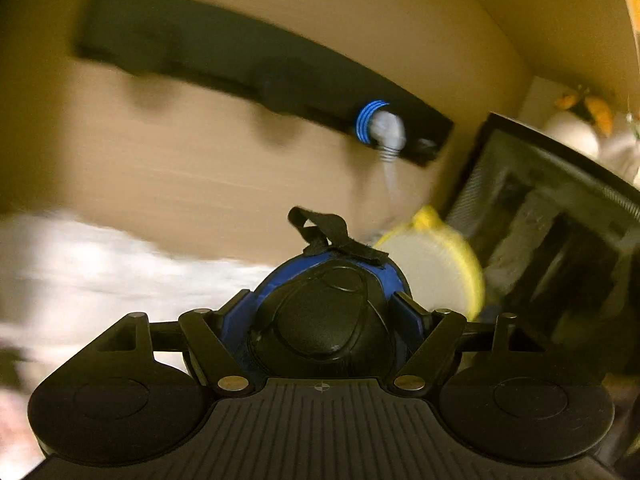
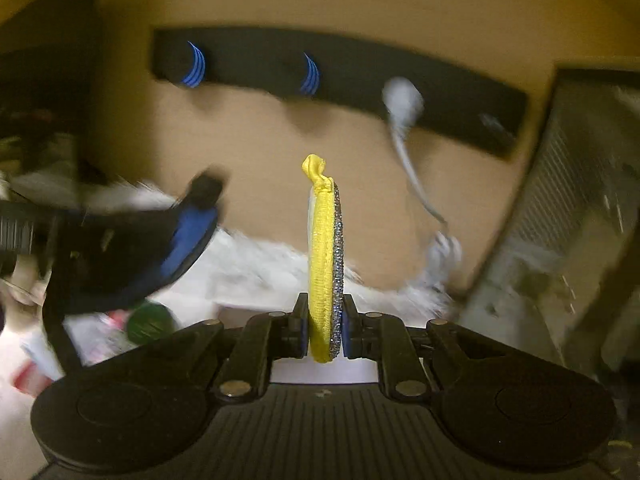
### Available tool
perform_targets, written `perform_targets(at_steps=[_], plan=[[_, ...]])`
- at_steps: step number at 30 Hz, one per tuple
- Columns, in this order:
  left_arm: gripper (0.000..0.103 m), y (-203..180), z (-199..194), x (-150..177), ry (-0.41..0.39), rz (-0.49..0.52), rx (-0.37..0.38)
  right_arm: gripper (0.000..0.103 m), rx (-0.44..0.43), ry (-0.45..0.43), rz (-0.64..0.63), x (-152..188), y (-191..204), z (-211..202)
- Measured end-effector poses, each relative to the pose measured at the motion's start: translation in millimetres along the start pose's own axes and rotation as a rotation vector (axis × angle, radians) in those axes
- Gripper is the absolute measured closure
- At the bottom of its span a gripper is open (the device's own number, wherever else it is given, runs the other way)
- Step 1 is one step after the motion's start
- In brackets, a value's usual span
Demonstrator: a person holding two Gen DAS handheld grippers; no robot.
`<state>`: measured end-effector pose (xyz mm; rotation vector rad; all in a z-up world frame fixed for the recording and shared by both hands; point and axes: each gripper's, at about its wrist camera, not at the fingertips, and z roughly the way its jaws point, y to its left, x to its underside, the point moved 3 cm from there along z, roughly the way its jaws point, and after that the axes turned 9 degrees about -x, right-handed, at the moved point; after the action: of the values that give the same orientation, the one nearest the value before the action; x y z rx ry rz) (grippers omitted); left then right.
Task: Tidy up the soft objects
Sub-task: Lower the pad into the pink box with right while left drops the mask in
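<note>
On the left, the left claw (image 1: pixel 326 312) is pinching a black-and-blue padded item (image 1: pixel 324 320), something like a soft pad or guard with a black strap loop (image 1: pixel 316 228) standing off its far end. It sits clamped between the two jaws, its domed black face toward the camera, blue lining showing at either side. In the right wrist view the same padded item (image 2: pixel 132 256) hangs in the air at the left, tilted, its long axis running up toward the black wall rack (image 2: pixel 340 76). It looks light and squashy, with a firmer shell in the middle, so a grip across the padded rim should hold, while the strap would swing loose.

Moving right, the right claw (image 2: pixel 325 328) is pressed together on a yellow round pouch (image 2: pixel 320 264). It is held edge-on, upright, with a glittery silver band down its right edge and a knotted yellow loop (image 2: pixel 314 170) at the top, pointing away from the claw. Its flat faces look left and right. The left wrist view catches the same pouch (image 1: pixel 436 268) face-on, a pale disc with a yellow rim. It seems thin, soft and nearly weightless; the pinch low on the rim is sound, and the loop looks made for a peg.

A grey strap (image 2: pixel 404 120) already dangles from one rack peg.
</note>
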<state>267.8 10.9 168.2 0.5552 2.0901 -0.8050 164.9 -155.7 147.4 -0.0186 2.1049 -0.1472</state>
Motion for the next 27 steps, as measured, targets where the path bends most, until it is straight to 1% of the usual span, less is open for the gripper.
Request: perform_targets(at_steps=[1, 2, 3, 4, 5, 7, 8, 9, 11, 12, 14, 16, 18, 20, 22, 24, 25, 27], plan=[[0.025, -5.7, 20.8, 0.7, 0.051, -0.010, 0.000, 0.088, 0.042, 0.014, -0.013, 6.5, -5.0, 8.7], [0.026, -10.4, 42.3, 4.2, 0.116, -0.014, -0.020, 0.088, 0.083, 0.026, -0.032, 13.6, -8.2, 19.3], [0.026, -12.5, 61.3, 8.9, 0.166, -0.021, -0.049, 0.088, 0.093, 0.030, -0.045, 22.3, -11.0, 28.5], [0.027, -12.6, 77.9, 14.5, 0.200, -0.034, -0.068, 0.088, 0.082, 0.041, -0.051, 30.5, -13.7, 36.3], [0.027, -12.0, 88.0, 19.1, 0.214, -0.051, -0.068, 0.088, 0.068, 0.062, -0.052, 39.0, -13.3, 44.7], [0.027, -6.9, 95.7, 28.4, 0.228, -0.091, -0.053, 0.083, 0.035, 0.086, -0.060, 53.9, -6.2, 51.7], [0.027, -6.7, 96.0, 31.3, 0.231, -0.090, -0.051, 0.074, 0.009, 0.082, -0.073, 61.2, -0.1, 50.4], [0.027, -8.5, 96.9, 31.1, 0.236, -0.067, -0.052, 0.064, -0.020, 0.071, -0.092, 68.5, 6.6, 46.9], [0.027, -7.9, 90.2, 32.0, 0.225, -0.016, -0.080, 0.059, -0.037, 0.064, -0.125, 79.7, 18.8, 42.2], [0.027, -5.5, 84.3, 29.9, 0.205, -0.007, -0.096, 0.059, -0.044, 0.063, -0.128, 82.5, 20.8, 41.3], [0.027, 8.2, 62.3, 25.4, 0.151, -0.030, -0.123, 0.058, -0.083, 0.059, -0.112, 91.6, 26.9, 32.9], [0.027, 29.0, 32.0, 27.6, 0.092, -0.052, -0.175, 0.057, -0.130, 0.057, -0.097, 97.1, 37.4, 23.2], [0.027, 47.6, 0.8, 31.1, 0.030, -0.042, -0.234, 0.057, -0.180, 0.059, -0.087, 103.3, 47.9, 14.0], [0.027, 68.4, -35.4, 37.5, -0.038, -0.016, -0.317, 0.055, -0.222, 0.069, -0.079, 109.7, 59.8, 9.0], [0.027, 94.4, -68.7, 46.9, -0.091, -0.005, -0.426, 0.053, -0.250, 0.080, -0.090, 117.0, 73.7, 5.5], [0.027, 122.9, -96.1, 54.1, -0.108, -0.033, -0.507, 0.049, -0.255, 0.089, -0.109, 124.6, 88.6, 4.4], [0.027, 138.8, -109.4, 57.9, -0.107, -0.064, -0.529, 0.049, -0.252, 0.090, -0.112, 128.3, 94.1, 5.8], [0.027, 163.0, -127.8, 64.9, -0.080, -0.121, -0.542, 0.049, -0.262, 0.105, -0.098, 136.2, 104.0, 12.2]])
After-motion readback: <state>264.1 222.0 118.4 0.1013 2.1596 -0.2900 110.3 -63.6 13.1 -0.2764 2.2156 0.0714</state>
